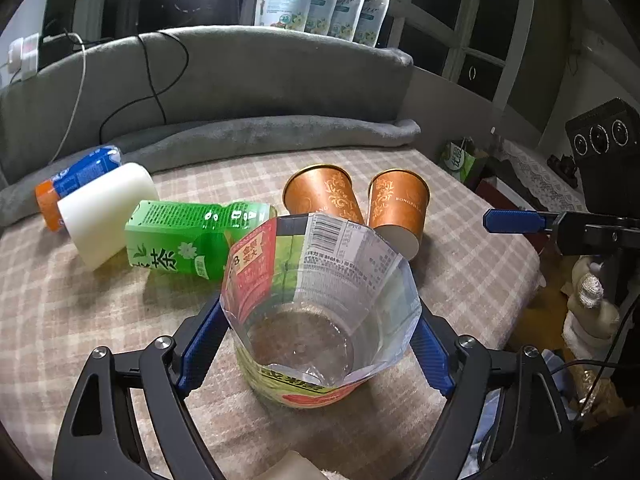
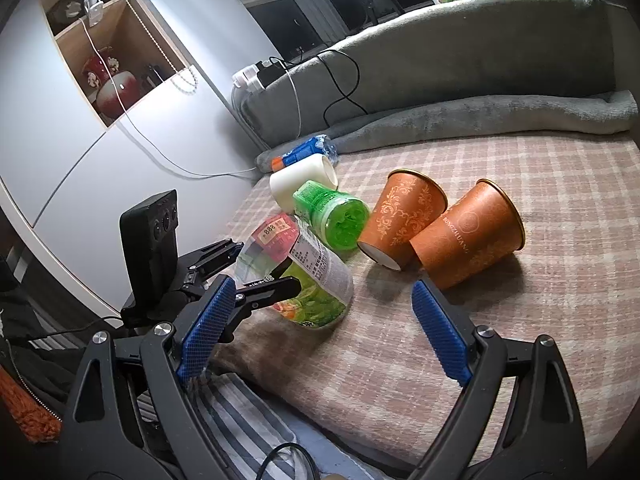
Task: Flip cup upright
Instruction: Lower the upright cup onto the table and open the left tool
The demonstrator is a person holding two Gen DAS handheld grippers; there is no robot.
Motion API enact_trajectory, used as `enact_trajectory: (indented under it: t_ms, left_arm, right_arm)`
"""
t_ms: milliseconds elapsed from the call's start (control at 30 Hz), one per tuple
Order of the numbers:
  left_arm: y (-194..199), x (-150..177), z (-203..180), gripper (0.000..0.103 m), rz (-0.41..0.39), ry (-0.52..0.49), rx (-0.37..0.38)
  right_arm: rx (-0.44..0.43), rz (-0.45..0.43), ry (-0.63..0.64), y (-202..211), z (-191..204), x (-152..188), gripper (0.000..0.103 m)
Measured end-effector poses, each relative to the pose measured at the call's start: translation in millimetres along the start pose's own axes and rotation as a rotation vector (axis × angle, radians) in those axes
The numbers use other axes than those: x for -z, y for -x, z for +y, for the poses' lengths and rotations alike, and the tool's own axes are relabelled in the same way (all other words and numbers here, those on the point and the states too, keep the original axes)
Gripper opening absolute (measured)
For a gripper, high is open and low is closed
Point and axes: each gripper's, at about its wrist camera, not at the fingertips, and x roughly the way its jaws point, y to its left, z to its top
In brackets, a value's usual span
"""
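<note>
A clear plastic cup (image 1: 316, 320) with a printed label stands upright on the plaid cover, its open mouth up. My left gripper (image 1: 316, 340) has its blue pads against both sides of the cup. The right wrist view shows the same cup (image 2: 304, 276) with the left gripper's black finger (image 2: 272, 290) across it. My right gripper (image 2: 320, 328) is open and empty, to the right of that cup and in front of two orange paper cups (image 2: 404, 220) (image 2: 468, 236) lying on their sides. Its blue fingertip (image 1: 512, 221) shows at the right of the left wrist view.
A green tea bottle (image 1: 180, 236), a white cup (image 1: 108, 212) and a blue-and-orange bottle (image 1: 76, 180) lie on their sides at the left. A grey cushion (image 1: 240, 80) with cables runs along the back. The bed edge (image 1: 520, 300) drops off at the right.
</note>
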Motion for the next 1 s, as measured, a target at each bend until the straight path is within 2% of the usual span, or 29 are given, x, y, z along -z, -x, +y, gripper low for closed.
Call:
enact_trajectory:
  t_ms: [333,633,900,1000]
  left_arm:
    - [6.3,6.2,-4.1,0.085,0.015,-0.04,-0.017]
    - [24.4,14.8,-5.3,0.085,-0.007,-0.069,-0.095]
    - [64.8,15.8,-3.8,0.085,-0.107,-0.039,-0.18]
    - [81.0,14.9,-5.7,0.085,-0.169,-0.009,-0.218]
  right_arm:
    - [-0.011,0.001,0.003,-3.7,2.9,0.7,0.092]
    - [0.013,-0.028,0.006,1.9,6.3,3.2,0.092]
    - [0.129,-0.099,0.06,11.1,23.7,3.5,0.092]
    - [0.218,-0.129,0.075,13.3,29.9,4.7,0.092]
